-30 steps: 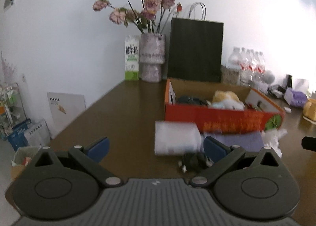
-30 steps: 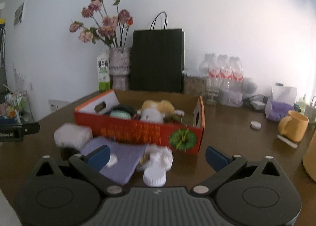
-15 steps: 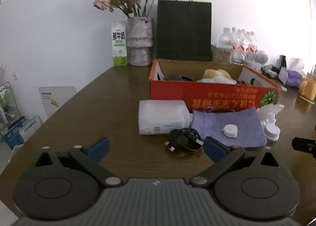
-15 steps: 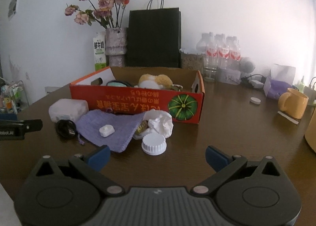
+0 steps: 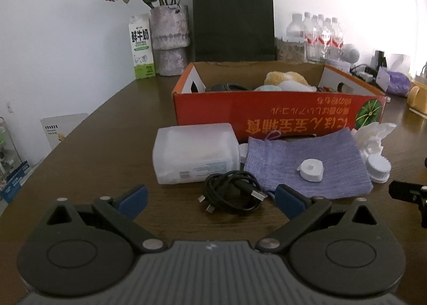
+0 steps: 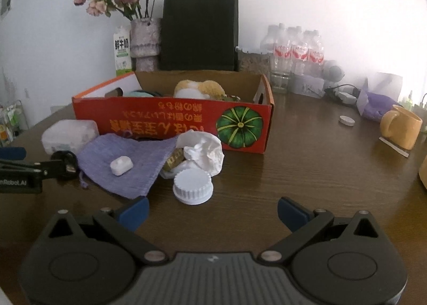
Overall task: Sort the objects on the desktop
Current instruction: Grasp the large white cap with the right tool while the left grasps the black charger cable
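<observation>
An orange cardboard box (image 5: 277, 113) (image 6: 173, 121) holds a plush toy and dark items. In front lie a translucent plastic case (image 5: 194, 154) (image 6: 69, 135), a coiled black cable (image 5: 232, 195), a purple cloth (image 5: 307, 163) (image 6: 125, 163) with a small white earbud case (image 5: 311, 170) (image 6: 121, 165) on it, crumpled white tissue (image 6: 202, 153) and a white ribbed lid (image 6: 192, 187) (image 5: 377, 169). My left gripper (image 5: 210, 198) is open and empty just before the cable. My right gripper (image 6: 213, 210) is open and empty just before the lid.
At the back stand a black paper bag (image 5: 233, 19), a vase of dried flowers (image 5: 170, 40), a milk carton (image 5: 141, 47) and water bottles (image 6: 293, 51). A yellow mug (image 6: 401, 127) and a small white cap (image 6: 346, 120) sit at the right.
Both grippers have dropped lower and moved closer to the objects in front of the box. Both stay open and empty.
</observation>
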A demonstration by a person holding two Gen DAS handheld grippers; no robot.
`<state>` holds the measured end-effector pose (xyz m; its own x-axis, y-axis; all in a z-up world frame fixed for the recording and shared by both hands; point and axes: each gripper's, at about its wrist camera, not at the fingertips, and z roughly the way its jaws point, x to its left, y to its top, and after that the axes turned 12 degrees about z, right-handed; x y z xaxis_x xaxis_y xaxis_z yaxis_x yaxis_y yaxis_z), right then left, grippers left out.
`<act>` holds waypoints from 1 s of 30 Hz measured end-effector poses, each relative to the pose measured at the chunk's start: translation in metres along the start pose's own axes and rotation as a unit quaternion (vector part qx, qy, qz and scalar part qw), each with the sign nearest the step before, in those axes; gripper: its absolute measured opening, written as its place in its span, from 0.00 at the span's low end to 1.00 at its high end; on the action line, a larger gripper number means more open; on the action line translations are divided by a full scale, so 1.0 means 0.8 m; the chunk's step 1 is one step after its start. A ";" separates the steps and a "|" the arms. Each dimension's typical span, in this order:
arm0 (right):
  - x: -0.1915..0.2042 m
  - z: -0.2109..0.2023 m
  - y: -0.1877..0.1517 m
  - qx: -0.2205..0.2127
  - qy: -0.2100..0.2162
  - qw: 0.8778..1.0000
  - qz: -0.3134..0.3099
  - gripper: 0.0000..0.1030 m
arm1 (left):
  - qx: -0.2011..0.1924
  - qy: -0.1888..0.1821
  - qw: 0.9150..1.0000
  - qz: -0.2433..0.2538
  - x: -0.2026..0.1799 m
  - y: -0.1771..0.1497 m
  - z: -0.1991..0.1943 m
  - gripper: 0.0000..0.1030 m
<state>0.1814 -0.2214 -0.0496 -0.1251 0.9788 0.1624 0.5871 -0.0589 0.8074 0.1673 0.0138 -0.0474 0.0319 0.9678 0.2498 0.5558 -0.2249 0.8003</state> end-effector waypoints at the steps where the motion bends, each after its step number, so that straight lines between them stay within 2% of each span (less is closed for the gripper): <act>1: 0.000 0.005 0.002 0.002 -0.004 1.000 -0.001 1.00 | 0.004 0.002 1.000 0.005 -0.002 0.002 0.005 1.00; 5: 0.002 0.024 0.010 0.012 -0.011 1.000 -0.006 0.96 | 0.024 0.000 1.000 0.018 -0.007 0.007 0.021 1.00; 7: 0.003 0.031 0.015 0.014 -0.011 1.000 -0.010 0.95 | 0.030 -0.013 0.999 0.011 -0.005 0.007 0.024 1.00; 15: 0.007 0.046 0.022 0.022 -0.007 1.000 -0.015 0.91 | 0.043 -0.028 0.999 -0.016 0.006 0.006 0.031 0.99; 24: 0.010 0.048 0.022 0.029 0.000 0.999 -0.021 0.83 | 0.037 -0.034 0.999 -0.018 0.007 0.009 0.031 0.80; 28: 0.012 0.047 0.022 0.029 0.016 0.999 -0.026 0.72 | 0.030 -0.041 0.999 -0.016 0.006 0.009 0.028 0.63; 30: 0.013 0.045 0.022 0.028 0.026 0.999 -0.026 0.64 | 0.027 -0.042 0.999 -0.014 0.005 0.009 0.026 0.60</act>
<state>0.2195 -0.2053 -0.0543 -0.1967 0.9688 0.1510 0.6226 0.0045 0.7825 0.1887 0.0183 -0.0516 0.0827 0.9803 0.1792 0.6015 -0.1925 0.7753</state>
